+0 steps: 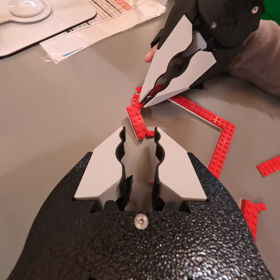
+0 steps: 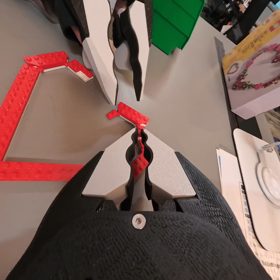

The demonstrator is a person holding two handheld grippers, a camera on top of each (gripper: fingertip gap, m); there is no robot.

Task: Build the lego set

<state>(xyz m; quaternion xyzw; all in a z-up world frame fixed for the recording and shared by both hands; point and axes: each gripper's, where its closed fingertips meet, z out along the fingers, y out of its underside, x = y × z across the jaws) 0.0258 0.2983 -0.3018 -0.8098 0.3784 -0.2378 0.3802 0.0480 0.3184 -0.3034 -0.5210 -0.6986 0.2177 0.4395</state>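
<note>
Red plates formed a curved chain lying on the grey table, joined to a long angled frame. Right gripper was pinched shut on the chain's far end, probably steadying it; left gripper stood open at the near end (touching nothing clearly). Only the right view showed the set's box and a green bin.
</note>
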